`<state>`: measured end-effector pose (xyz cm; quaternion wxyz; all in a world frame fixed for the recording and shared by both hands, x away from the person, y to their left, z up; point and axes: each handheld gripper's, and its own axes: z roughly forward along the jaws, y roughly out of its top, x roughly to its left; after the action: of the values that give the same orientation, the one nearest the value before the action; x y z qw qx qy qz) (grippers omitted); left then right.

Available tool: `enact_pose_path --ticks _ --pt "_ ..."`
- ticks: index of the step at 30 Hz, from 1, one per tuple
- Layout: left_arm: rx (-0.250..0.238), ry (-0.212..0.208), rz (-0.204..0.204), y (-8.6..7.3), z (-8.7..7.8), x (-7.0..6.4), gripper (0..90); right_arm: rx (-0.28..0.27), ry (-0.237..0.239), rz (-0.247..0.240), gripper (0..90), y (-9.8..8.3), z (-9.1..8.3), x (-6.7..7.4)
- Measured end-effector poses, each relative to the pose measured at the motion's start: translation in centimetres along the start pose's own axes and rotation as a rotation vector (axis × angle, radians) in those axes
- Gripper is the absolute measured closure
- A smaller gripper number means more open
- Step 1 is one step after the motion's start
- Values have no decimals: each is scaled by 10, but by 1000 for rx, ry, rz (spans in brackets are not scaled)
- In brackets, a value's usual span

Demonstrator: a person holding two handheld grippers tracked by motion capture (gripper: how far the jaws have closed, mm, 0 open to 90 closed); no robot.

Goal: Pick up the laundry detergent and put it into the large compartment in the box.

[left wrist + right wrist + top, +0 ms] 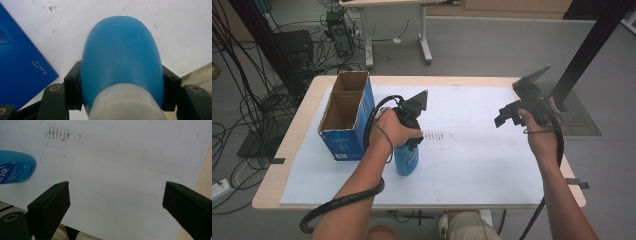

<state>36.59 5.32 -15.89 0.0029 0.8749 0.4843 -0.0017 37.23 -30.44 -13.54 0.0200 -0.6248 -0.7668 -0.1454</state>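
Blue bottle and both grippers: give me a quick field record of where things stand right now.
held thing: blue bottle, upright on the white sheet
left gripper: shut on the blue bottle, one jaw on each side of its upper body, just below the whitish neck
right gripper: open, nothing between the jaws, held above the white sheet's right part
blue carton: open at the top, standing left of the bottle, apart from it
marks: reddish-brown smudges on the sheet, right of the bottle
support: wooden table under the sheet

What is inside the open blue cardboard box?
The open blue cardboard box shows two compartments with bare brown inner walls; nothing shows inside, though its near wall hides the bottoms.
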Motion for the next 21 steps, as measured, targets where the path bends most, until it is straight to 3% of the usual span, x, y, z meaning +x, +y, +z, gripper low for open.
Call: enact_pose_path --ticks 21 --pt "2 2 0 1 0 -1 377 -3 -2 -5 76 0 0 -1"
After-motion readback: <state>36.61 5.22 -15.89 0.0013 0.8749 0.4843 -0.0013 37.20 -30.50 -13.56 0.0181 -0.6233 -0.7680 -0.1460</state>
